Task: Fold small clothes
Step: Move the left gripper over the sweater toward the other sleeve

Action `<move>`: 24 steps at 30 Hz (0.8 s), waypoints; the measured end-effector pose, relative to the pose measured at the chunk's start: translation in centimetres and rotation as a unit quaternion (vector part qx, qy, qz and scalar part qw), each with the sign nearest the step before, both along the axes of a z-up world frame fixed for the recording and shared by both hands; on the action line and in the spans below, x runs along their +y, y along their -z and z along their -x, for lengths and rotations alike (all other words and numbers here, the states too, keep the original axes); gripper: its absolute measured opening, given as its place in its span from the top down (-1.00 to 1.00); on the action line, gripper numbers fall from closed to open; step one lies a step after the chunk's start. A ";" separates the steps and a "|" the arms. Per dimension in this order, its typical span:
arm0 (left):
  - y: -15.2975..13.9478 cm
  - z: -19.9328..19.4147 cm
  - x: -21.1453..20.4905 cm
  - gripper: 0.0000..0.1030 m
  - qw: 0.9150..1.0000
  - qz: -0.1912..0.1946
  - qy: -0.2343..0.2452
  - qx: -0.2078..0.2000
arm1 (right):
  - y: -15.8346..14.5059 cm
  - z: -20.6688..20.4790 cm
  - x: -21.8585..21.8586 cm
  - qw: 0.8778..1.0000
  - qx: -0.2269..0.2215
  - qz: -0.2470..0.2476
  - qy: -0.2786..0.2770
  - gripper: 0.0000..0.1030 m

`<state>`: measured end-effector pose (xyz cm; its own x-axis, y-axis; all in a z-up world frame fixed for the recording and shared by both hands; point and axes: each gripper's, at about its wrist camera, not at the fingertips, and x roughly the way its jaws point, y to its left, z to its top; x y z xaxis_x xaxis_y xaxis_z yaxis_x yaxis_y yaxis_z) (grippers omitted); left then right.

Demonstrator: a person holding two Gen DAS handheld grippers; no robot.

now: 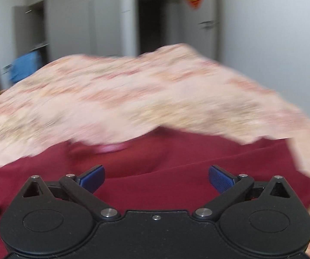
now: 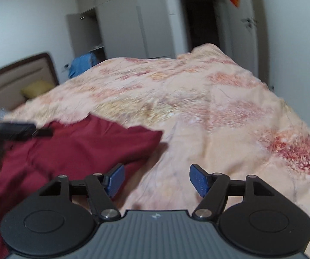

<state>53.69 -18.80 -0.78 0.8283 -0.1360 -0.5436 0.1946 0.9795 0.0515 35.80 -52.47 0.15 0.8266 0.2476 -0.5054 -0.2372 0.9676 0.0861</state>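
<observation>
A dark red garment (image 1: 155,185) lies on a bed with a pink floral quilt (image 1: 133,99). My left gripper (image 1: 156,178) is open and empty, just above the red cloth. In the right wrist view the red garment (image 2: 79,149) lies at the left, its corner pointing right. My right gripper (image 2: 157,180) is open and empty, over the quilt (image 2: 209,112) beside the garment's right edge. The left gripper (image 2: 16,129) shows as a dark blurred shape at the far left. A small pink patch (image 1: 109,147) shows at the garment's far edge.
A headboard (image 2: 14,75) and a yellow pillow (image 2: 37,88) are at the far left. A blue cloth (image 2: 81,63) hangs near an open wardrobe (image 2: 120,26). A dark doorway (image 2: 200,21) and a white door (image 2: 243,28) stand behind the bed.
</observation>
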 end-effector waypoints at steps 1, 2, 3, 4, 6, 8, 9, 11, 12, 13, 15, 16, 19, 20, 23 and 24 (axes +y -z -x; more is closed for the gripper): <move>0.4 -0.5 1.0 -0.98 1.000 -0.004 -0.016 0.002 | 0.2 0.5 1.1 0.999 -0.004 0.029 -0.013 -0.24; 1.0 -1.0 1.8 -0.98 0.999 -0.009 -0.030 0.005 | 0.4 0.7 2.3 0.998 -0.007 0.057 -0.028 -0.21; 1.3 -1.5 2.6 -0.98 0.999 -0.013 -0.043 0.009 | 0.6 0.7 3.4 0.996 -0.010 0.081 -0.040 -0.13; 1.8 -1.7 3.2 -0.98 0.998 -0.014 -0.056 0.012 | 0.8 0.6 4.5 0.994 -0.015 0.101 -0.048 -0.07; 2.8 -1.9 4.1 -0.98 0.997 -0.010 -0.072 0.019 | 0.9 0.2 6.1 0.990 -0.028 0.129 -0.048 0.22; 3.7 -1.5 5.2 -0.98 0.996 0.002 -0.082 0.031 | 0.7 -0.5 6.7 0.992 -0.029 0.114 -0.034 0.72; 4.0 -1.4 5.5 -0.99 0.996 0.012 -0.083 0.034 | 0.5 -0.6 6.7 0.995 -0.029 0.096 -0.009 0.81; 4.5 -1.5 5.8 -0.99 0.995 0.029 -0.085 0.036 | 0.4 0.2 6.0 0.996 -0.030 0.061 0.060 0.86; 4.7 -1.6 5.9 -0.99 0.995 0.033 -0.085 0.037 | 0.5 1.0 5.7 0.996 -0.024 0.036 0.085 0.87; 4.8 -1.6 6.0 -0.99 0.995 0.034 -0.085 0.037 | 0.8 1.8 5.5 0.995 -0.009 0.006 0.098 0.88; 4.9 -1.6 6.0 -0.99 0.995 0.035 -0.083 0.035 | 1.9 3.2 5.7 0.993 0.020 -0.023 0.110 0.89; 5.0 -1.6 6.0 -0.99 0.995 0.035 -0.083 0.035 | 2.5 3.7 6.0 0.993 0.030 -0.026 0.115 0.93; 5.3 -1.8 6.2 -0.99 0.995 0.038 -0.085 0.037 | 3.5 3.7 5.7 0.992 0.035 -0.020 0.118 0.94; 5.4 -1.8 6.2 -0.99 0.995 0.038 -0.085 0.037 | 3.4 3.6 5.3 0.991 0.040 -0.028 0.123 0.94; 5.6 -1.8 6.1 -0.99 0.995 0.038 -0.085 0.035 | 2.1 4.1 4.1 0.990 0.024 -0.025 0.134 0.83; 5.6 -1.8 6.0 -0.99 0.995 0.038 -0.085 0.034 | 1.6 4.3 3.8 0.991 0.016 -0.022 0.135 0.62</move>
